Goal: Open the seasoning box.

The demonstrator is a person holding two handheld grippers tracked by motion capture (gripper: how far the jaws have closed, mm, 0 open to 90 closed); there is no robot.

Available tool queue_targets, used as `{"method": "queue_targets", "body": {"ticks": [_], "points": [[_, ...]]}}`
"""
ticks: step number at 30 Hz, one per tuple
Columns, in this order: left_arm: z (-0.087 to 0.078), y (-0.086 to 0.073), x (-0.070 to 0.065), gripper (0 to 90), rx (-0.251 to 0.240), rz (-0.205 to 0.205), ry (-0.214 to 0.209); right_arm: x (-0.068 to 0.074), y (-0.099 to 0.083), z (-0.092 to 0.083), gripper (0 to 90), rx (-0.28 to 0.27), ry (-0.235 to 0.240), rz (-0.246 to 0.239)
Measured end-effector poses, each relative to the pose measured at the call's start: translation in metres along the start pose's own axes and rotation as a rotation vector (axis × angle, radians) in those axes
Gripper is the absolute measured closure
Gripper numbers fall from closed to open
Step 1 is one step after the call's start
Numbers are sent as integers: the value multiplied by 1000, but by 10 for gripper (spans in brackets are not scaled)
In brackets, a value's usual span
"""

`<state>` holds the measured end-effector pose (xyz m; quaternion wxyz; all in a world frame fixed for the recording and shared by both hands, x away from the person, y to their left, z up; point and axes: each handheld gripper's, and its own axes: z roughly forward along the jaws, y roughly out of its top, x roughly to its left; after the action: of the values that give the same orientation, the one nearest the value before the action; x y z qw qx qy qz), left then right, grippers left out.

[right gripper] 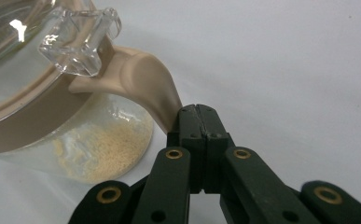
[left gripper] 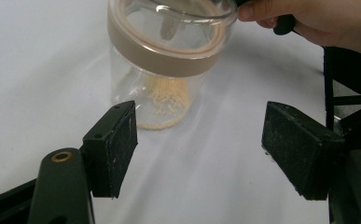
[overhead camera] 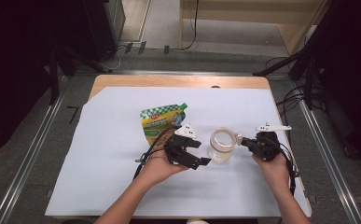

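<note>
The jar [overhead camera: 222, 145] stands upright on the white-covered counter [overhead camera: 103, 154], between the two grippers and just right of a green and yellow pouch [overhead camera: 162, 122] that lies flat. It is a clear-walled vessel with a tan collar [left gripper: 169, 58] under a transparent lid, and a tan handle [right gripper: 145, 88] curves down from that collar. A small heap of pale granules [right gripper: 106, 151] sits at the bottom; otherwise it looks empty.

Right gripper [right gripper: 200, 116]: jaws clenched together, with the lower end of the handle seemingly pinched at their tips; the exact contact is partly hidden, so the grip may be shallow.

Left gripper [left gripper: 199, 149]: jaws released and spread wide, nothing between them, the jar just ahead and apart from the pads [left gripper: 117, 149].

Assessment of handling: the jar is judged light, given its small contents, and rigid. The clear wall is smooth and likely slippery under hard pads, and it may crack if glass. The handle is narrow and gives a firm hold, but a grip at its tip would let the jar swing or tilt. The tan collar offers the better friction for a second hold; the lid tab [right gripper: 78, 44] looks too slight to bear load.
</note>
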<state>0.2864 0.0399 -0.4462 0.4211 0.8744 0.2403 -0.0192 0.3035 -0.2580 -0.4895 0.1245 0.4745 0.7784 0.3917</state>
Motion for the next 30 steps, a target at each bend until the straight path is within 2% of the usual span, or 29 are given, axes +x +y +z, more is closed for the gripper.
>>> {"method": "queue_targets", "body": {"ticks": [2,5,10,16,23,28,30], "points": [[4,3,0,267,-2,3,-9,0,0,2,900,-1,-6,-6],[8,6,0,260,-5,7,1,1,1,5,900,-4,-12,-8],[14,17,2,217,1,20,46,5,4,14,900,-5,-4,-33],[16,20,6,201,-5,12,68,9,4,18,900,-1,12,-58],[27,23,6,169,2,11,94,9,4,17,900,0,21,-46],[38,27,5,123,17,40,122,8,4,17,900,1,27,-47],[39,28,5,118,19,39,129,7,4,17,900,-3,27,-49]]}}
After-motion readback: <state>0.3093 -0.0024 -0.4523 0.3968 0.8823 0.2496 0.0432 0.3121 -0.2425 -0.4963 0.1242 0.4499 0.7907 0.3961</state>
